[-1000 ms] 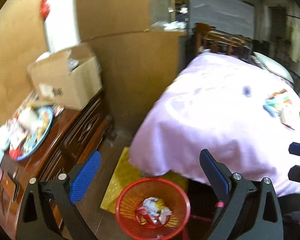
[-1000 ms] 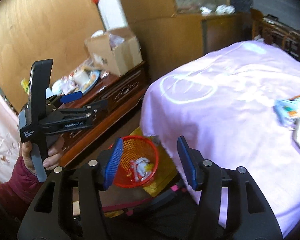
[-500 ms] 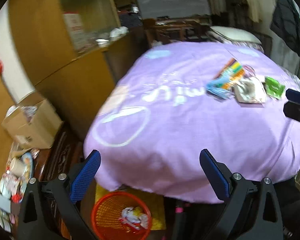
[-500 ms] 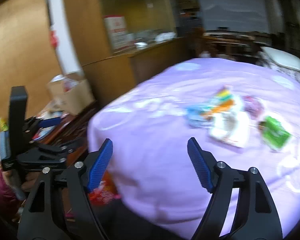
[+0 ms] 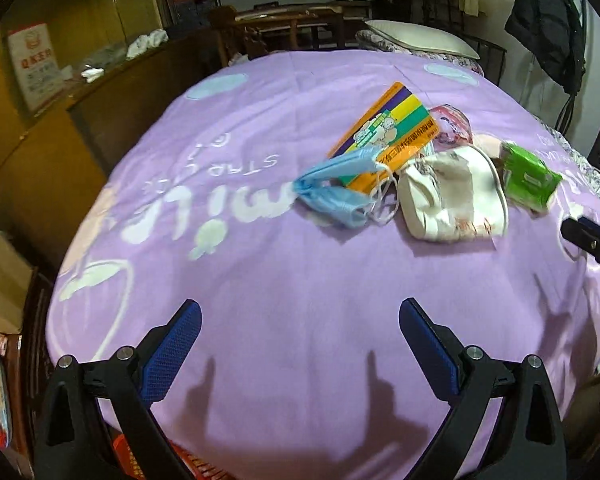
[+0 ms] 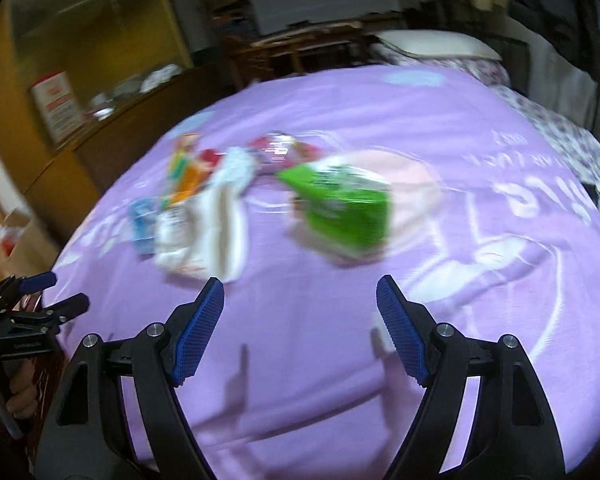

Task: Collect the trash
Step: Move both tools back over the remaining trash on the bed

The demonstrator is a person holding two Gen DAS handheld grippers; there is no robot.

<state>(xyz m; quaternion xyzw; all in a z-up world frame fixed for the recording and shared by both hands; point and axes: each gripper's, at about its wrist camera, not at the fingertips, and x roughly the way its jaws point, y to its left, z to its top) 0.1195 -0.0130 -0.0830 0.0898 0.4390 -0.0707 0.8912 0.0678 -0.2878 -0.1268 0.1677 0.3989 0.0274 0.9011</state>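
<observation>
Both claws hang over the near edge of a bed covered in a purple sheet (image 5: 260,264), and both are spread wide with nothing between the blue pads. The left gripper (image 5: 300,350) sits back from the litter; the right gripper (image 6: 300,318) is closer to it, facing a green packet (image 6: 340,208).

The left camera gives the sharp picture. In it I count five bits of trash bunched together at the far right of the sheet: one crumpled blue face mask (image 5: 336,194), one striped orange-and-purple box (image 5: 392,136) lying partly under it, one white packet (image 5: 452,196) just right of the mask, one pink wrapper (image 5: 450,126) behind that, and the green packet (image 5: 528,178) furthest right. Only this view catches a sliver of the red basket (image 5: 128,456) at the bottom edge, below the bed.

The right camera is smeared with motion (the colours are readable, little else), but it alone shows the person's left hand (image 6: 18,394) wrapped round the other tool's handle at the far left.
</observation>
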